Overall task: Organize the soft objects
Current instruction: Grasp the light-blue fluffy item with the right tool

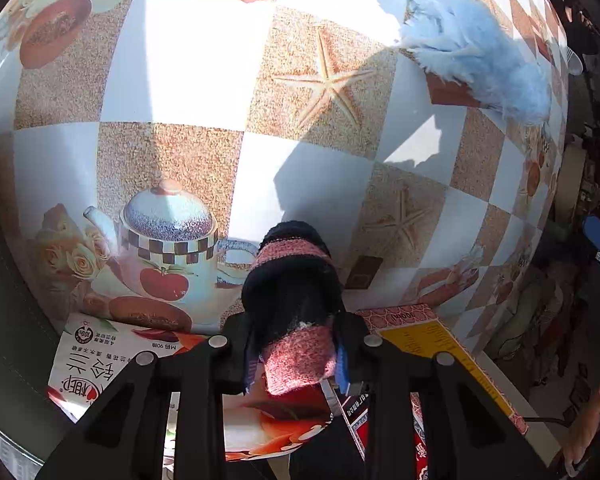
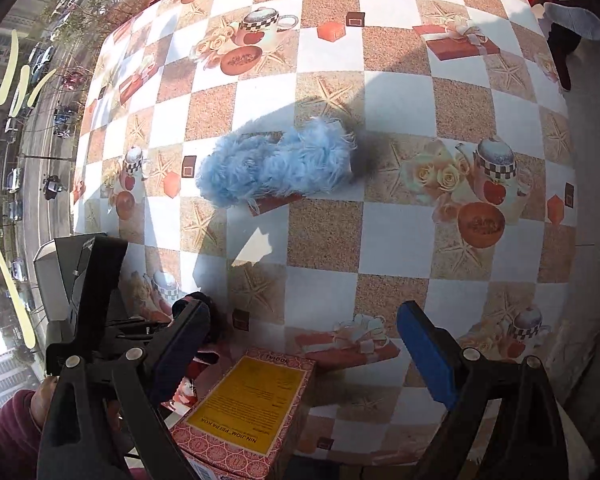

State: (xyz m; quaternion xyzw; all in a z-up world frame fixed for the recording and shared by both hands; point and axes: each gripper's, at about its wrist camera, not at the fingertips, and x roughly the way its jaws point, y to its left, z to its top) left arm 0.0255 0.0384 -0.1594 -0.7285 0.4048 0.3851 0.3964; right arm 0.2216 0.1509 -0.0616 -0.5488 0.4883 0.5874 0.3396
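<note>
The black-and-pink knitted sock (image 1: pixel 290 300) is clamped in the left tongs (image 1: pixel 296 354) at the worktop's (image 1: pixel 188 60) near edge. The fluffy blue item (image 2: pixel 276 164) lies farther out. The right tongs (image 2: pixel 304 354) are spread, empty. Risk: a shallow pinch lets the sock slip free.

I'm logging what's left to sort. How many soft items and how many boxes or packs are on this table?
Soft items: 2, the black-and-pink knit piece and the fluffy blue piece
Boxes or packs: 2, the red-and-yellow box and the printed pack
Total: 4
</note>
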